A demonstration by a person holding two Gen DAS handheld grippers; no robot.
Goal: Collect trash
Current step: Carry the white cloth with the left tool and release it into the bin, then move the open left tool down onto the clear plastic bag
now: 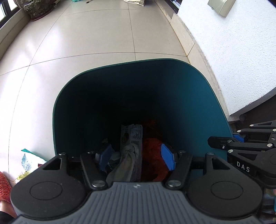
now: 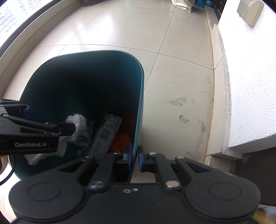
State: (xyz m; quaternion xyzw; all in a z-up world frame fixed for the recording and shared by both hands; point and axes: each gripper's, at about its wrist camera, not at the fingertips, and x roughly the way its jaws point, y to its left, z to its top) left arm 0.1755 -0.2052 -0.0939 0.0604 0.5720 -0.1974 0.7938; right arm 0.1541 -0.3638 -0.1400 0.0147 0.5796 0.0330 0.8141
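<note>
Left tongs (image 1: pixel 136 155) released over knotted white rag (image 1: pixel 128 153) in teal bin (image 1: pixel 198 96); right tongs (image 2: pixel 135 157) clenched on bin wall, lower centre.

You stand over a pale tiled floor (image 1: pixel 86 51) that carries a teal bin (image 1: pixel 198 89), set close to the floor's right edge where a tile skirting meets the white wall. At the far left corner sits a plant pot (image 1: pixel 37 9). A pale bag (image 1: pixel 135 2) lies at the far edge. By the bin's near left side lies a patterned wrapper (image 1: pixel 28 161).
</note>
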